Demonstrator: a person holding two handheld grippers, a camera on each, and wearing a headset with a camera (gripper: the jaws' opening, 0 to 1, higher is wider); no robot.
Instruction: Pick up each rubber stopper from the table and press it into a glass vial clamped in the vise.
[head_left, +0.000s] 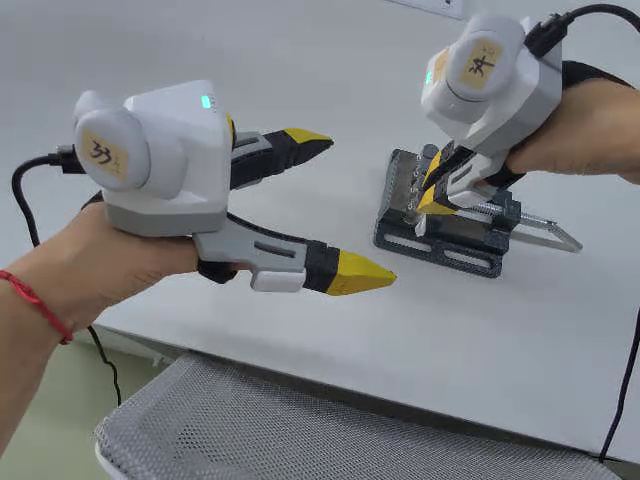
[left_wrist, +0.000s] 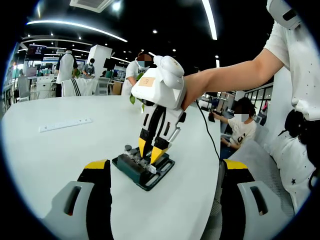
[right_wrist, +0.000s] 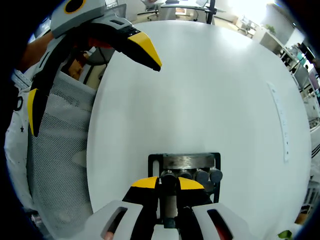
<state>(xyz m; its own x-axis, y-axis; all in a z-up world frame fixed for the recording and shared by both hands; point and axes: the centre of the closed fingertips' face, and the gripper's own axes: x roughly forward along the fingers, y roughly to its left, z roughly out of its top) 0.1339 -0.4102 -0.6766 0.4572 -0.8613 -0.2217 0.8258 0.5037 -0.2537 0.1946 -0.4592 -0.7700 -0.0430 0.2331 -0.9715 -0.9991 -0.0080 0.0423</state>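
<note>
Grey rubber stoppers (right_wrist: 201, 176), four by count in the right gripper view, sit in one row, each capping a small clear glass vial (left_wrist: 141, 161). The stoppers are round, dull and dark grey, with flat tops, and they stand close side by side. The vials are upright in a single black metal vise (right_wrist: 184, 161), clamped between its two blocks, and the vise rests on the round white table (head_left: 300, 80).

The right gripper (right_wrist: 167, 181) comes down on the end of the row, its two yellow-tipped jaws drawn close together and clamped on the end stopper. The left gripper (head_left: 355, 205) hangs above the near edge of the table, well apart from the vise, with its two yellow-tipped jaws spread wide and nothing between them.

One grey mesh chair back (head_left: 300, 430) shows below the table edge. One long white power strip (left_wrist: 65, 125) lies on the far side of the table.
</note>
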